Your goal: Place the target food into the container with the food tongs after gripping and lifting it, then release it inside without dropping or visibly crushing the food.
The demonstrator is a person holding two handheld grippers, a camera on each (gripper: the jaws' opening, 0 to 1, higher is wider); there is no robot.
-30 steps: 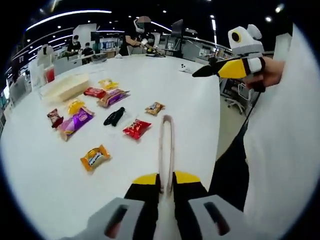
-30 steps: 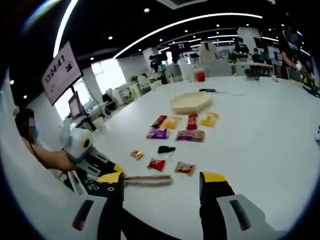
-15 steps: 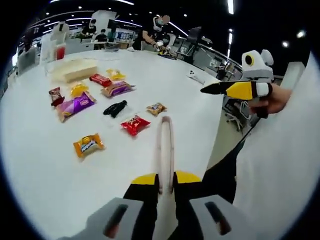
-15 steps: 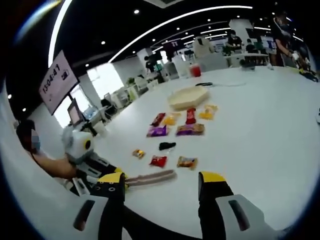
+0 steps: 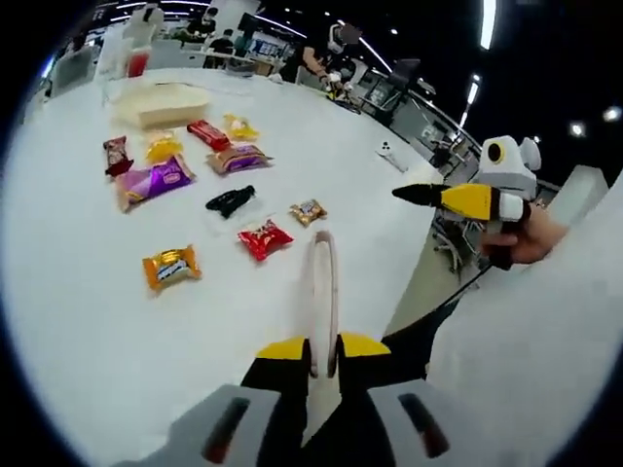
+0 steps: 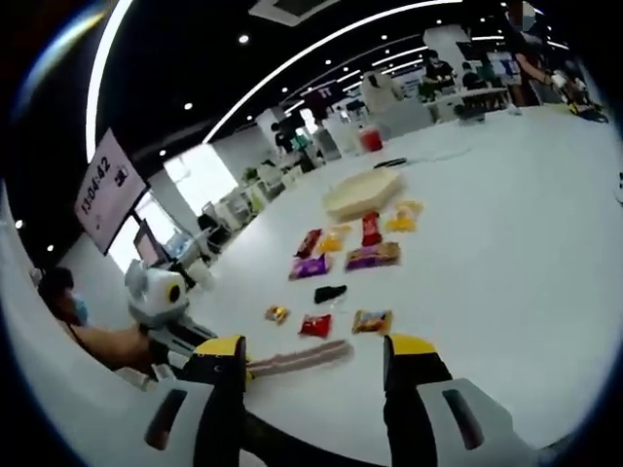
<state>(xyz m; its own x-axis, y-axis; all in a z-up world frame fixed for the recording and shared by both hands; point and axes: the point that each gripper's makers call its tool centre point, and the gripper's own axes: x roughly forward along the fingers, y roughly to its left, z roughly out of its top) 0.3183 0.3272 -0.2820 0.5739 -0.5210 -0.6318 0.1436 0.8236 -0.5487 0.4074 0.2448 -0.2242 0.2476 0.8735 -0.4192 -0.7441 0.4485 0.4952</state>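
above white table (image 5: 97, 331), left jaws clamp tongs (image 5: 322, 292); right jaws gape.

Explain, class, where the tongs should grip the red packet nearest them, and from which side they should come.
Grip the red packet across its flat middle, not its crimped ends. It lies flat on the table, apart from the orange packet and small brown packet, so the tongs, held in the left tool, can probably come down from above, tips straddling its short width. Squeeze gently.
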